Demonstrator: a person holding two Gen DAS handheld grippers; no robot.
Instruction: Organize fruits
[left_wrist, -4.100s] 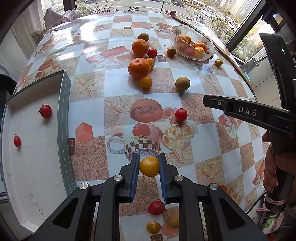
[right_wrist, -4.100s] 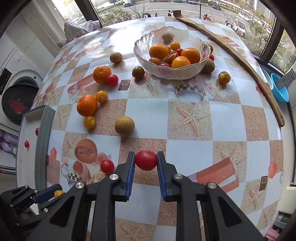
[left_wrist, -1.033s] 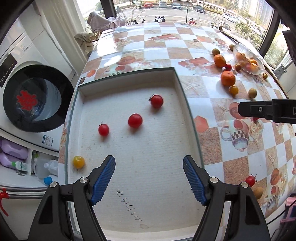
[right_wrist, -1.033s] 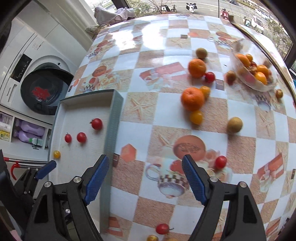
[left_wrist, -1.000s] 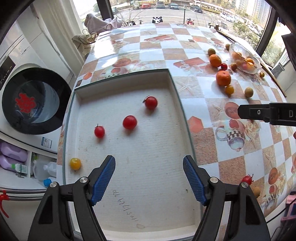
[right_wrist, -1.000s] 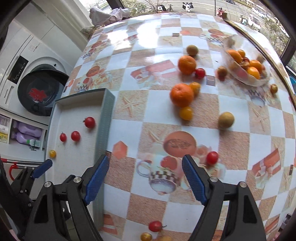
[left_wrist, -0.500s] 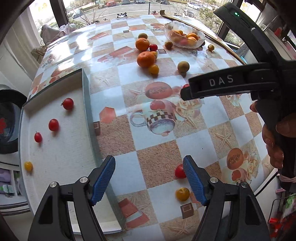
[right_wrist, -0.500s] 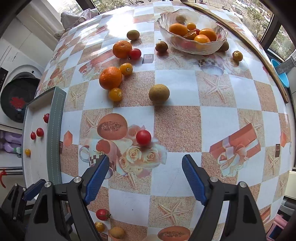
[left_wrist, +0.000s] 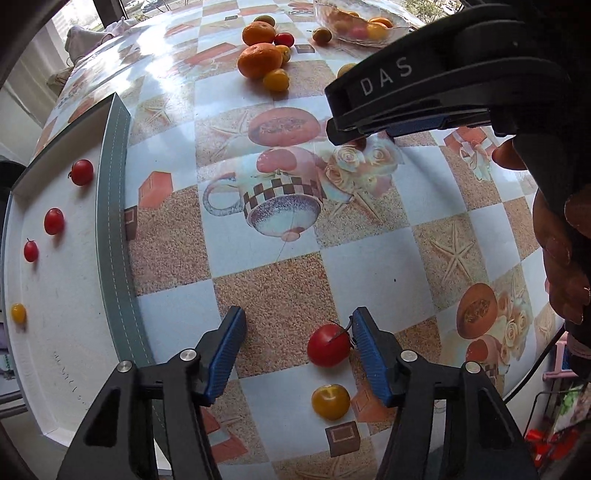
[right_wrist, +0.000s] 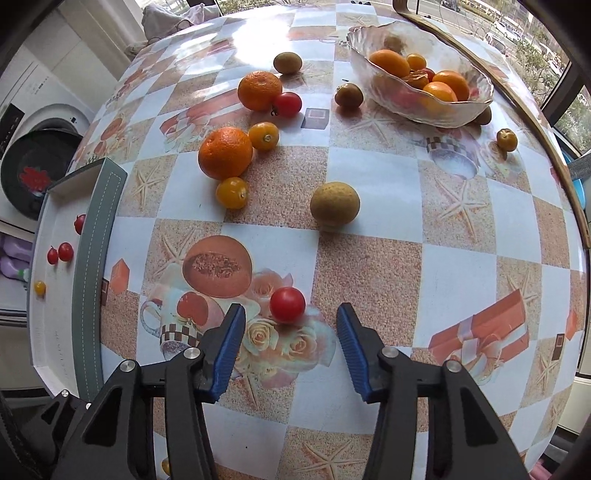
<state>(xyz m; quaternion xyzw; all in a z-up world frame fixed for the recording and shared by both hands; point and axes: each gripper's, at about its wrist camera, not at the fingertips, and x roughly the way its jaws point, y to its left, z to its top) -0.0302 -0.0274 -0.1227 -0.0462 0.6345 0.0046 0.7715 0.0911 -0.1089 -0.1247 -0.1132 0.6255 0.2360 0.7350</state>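
Your left tool (left_wrist: 297, 332) is spread wide and empty; the red tomato (left_wrist: 328, 345) lies on the surface against its right finger (left_wrist: 369, 350). Closing off-centre could roll it toward the yellow tomato (left_wrist: 330, 401) just behind.

Probably a washing machine (right_wrist: 35, 173) beside the table (right_wrist: 461, 236).

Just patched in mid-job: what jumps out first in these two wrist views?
Both grippers are open, each over a red cherry tomato: the left gripper has one beside its right-hand finger, the right gripper has another just ahead of its fingertips. Further back sit oranges and a glass bowl of fruit; the white tray holds small tomatoes.
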